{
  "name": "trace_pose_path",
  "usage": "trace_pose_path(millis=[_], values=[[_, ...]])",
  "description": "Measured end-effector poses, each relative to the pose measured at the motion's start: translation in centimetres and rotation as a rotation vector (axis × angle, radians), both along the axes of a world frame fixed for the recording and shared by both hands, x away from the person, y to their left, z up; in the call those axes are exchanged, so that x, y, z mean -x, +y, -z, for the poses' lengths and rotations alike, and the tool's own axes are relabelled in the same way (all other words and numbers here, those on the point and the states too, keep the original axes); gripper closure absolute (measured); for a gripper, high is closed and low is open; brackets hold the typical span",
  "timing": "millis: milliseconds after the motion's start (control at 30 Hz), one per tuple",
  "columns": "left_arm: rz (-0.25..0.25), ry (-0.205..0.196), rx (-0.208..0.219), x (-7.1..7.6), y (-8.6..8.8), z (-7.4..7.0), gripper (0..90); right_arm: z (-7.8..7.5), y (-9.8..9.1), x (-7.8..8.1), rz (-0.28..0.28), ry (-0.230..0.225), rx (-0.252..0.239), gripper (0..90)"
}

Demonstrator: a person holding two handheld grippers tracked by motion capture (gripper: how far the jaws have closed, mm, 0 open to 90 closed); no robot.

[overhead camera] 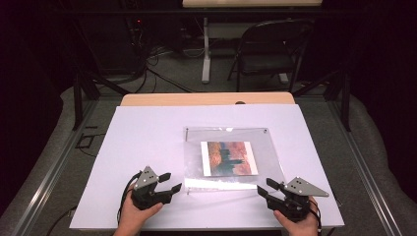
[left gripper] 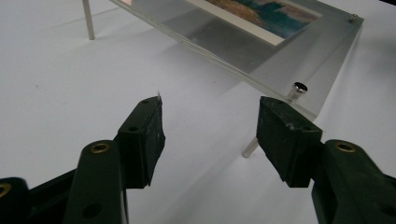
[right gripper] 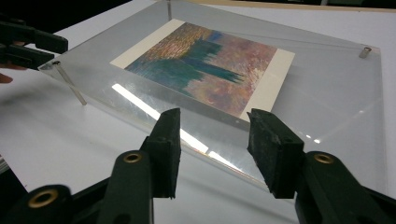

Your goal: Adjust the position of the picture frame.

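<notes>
Near the counter's (overhead camera: pixel 147 137) front edge, left gripper (overhead camera: pixel 166 181) and right gripper (overhead camera: pixel 263 187), fingers open and empty, flank the clear acrylic frame (overhead camera: pixel 231 157) holding a print (overhead camera: pixel 229 158).

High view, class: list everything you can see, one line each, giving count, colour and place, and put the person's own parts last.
Acrylic frame: one, clear, centre of board, standing on thin metal legs.
Picture: one, orange and teal with white border, inside frame.
Board: one, white, covering the wooden table.
Folding chair: one, black, on the floor beyond.
Left claw: one, black, open, beside frame's near left corner.
Right claw: one, black, open, near right corner.
Hands: two, bottom edge.
</notes>
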State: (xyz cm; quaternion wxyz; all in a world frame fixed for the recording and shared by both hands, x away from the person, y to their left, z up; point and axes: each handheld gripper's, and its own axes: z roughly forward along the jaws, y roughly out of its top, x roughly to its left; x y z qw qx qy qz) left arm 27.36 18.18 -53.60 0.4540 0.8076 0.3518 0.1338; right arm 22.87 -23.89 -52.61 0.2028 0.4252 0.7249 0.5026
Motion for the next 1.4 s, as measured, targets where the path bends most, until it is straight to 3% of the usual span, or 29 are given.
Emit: trace_pose_path(millis=[133,200,333,367,433,533,567,633,800,967,1133,1167,1233,1400], values=[[0.026,0.005,0.006,0.3,-0.5,0.0,43.6,0.0,-0.2,0.2,0.006,0.001,-0.001,56.2],[0.034,0.004,-0.016,0.4,-0.8,0.0,47.2,-0.2,-0.3,0.4,0.008,-0.004,-0.007,56.6],[0.036,0.035,0.017,0.3,-0.8,0.1,52.9,-0.1,-0.4,0.5,0.006,-0.004,-0.014,57.3],[0.056,0.050,-0.006,0.5,-0.8,0.3,52.9,-0.1,-0.5,0.4,0.007,-0.001,-0.020,57.3],[0.068,0.056,-0.008,0.6,-0.9,0.4,52.8,-0.1,-0.5,0.3,0.003,0.000,-0.027,57.3],[0.082,0.047,-0.021,0.7,-1.1,0.4,55.3,-0.1,-0.5,0.3,-0.001,0.000,-0.033,57.9],[0.097,0.052,-0.051,0.6,-1.5,0.6,56.7,-0.1,-0.5,0.3,-0.002,0.001,-0.034,58.1],[0.096,0.055,-0.061,0.6,-1.8,0.7,58.1,-0.1,-0.5,0.3,-0.004,-0.001,-0.033,58.0],[0.106,0.075,-0.051,0.3,-2.4,0.9,61.7,0.0,-0.5,0.3,-0.004,0.002,-0.039,58.2],[0.120,0.095,-0.071,-0.1,-3.3,1.3,68.0,0.1,-0.5,0.2,-0.029,0.041,-0.057,64.7],[0.119,0.112,-0.050,-0.5,-3.6,1.6,70.7,0.2,-0.2,0.0,-0.066,0.070,-0.038,70.6],[0.120,0.117,-0.046,-0.6,-3.7,1.7,71.2,0.3,0.2,0.0,-0.084,0.086,-0.009,71.8],[0.126,0.125,-0.039,-0.8,-3.8,1.9,72.3,0.5,0.7,-0.1,-0.097,0.097,0.004,71.8],[0.129,0.127,-0.052,-0.9,-4.4,2.3,76.0,0.7,1.7,0.0,-0.109,0.142,-0.005,75.1]])
